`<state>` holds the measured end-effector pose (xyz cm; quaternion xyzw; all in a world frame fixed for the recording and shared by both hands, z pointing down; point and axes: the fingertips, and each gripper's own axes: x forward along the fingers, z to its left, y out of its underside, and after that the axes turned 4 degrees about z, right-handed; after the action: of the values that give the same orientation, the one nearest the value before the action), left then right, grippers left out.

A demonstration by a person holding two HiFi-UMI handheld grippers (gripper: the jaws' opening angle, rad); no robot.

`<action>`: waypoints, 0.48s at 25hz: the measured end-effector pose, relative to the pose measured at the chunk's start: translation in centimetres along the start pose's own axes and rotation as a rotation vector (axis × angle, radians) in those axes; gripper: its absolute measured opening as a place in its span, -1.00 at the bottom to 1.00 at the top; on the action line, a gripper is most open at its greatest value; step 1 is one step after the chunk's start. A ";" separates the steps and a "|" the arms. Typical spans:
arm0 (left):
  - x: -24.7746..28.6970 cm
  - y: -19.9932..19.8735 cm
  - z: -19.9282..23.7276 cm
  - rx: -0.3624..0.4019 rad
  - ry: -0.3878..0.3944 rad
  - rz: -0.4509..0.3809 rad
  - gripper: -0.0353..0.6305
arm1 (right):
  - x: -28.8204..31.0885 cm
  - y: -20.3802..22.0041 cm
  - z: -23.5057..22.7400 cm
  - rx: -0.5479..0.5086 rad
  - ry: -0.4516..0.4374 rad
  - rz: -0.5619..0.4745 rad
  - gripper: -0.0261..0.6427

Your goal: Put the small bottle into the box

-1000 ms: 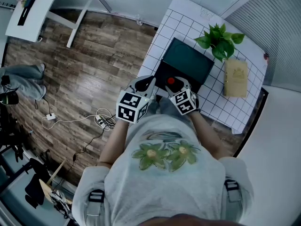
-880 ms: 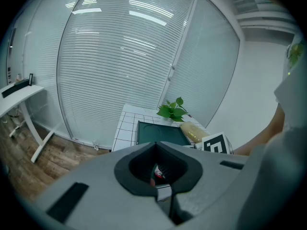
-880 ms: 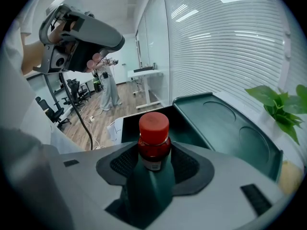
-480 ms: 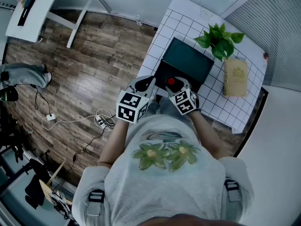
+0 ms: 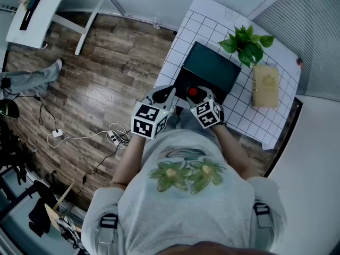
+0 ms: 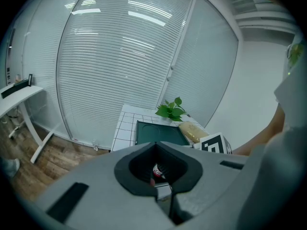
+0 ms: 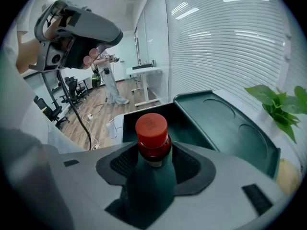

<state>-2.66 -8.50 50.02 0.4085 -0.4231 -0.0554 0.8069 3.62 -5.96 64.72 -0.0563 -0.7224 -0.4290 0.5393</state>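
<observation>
Your right gripper is clamped on the small bottle, red cap up, at the near edge of the open dark green box. Your left gripper, jaws together, sits at the box's near-left corner. A potted plant stands beyond the box.

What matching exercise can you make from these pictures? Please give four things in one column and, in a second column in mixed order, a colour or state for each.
Things:
1. small bottle
2. box
3. plant
4. left gripper

Colours or states:
A. jaws together, holding nothing
B. leafy, bright green
C. red cap, gripped by the right gripper
D. dark green, lid open

Right pairs: 1-C, 2-D, 3-B, 4-A.
</observation>
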 end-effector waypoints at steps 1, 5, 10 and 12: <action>0.0 0.0 0.0 0.001 0.000 0.000 -0.88 | 0.0 0.0 -0.1 0.003 0.002 0.004 -0.29; -0.2 0.1 -0.2 0.005 0.002 -0.003 -0.88 | -0.2 0.1 0.0 0.011 0.002 0.008 -0.29; -0.5 0.2 -0.4 0.014 0.005 -0.007 -0.88 | -1.1 0.2 0.3 0.020 0.011 -0.002 -0.28; -0.6 0.3 -0.5 0.016 0.008 -0.009 -0.88 | -1.7 0.2 0.4 0.029 0.018 -0.015 -0.28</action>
<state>-2.72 -7.74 49.68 0.4172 -0.4183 -0.0539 0.8050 4.12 -4.89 63.37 -0.0390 -0.7242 -0.4229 0.5433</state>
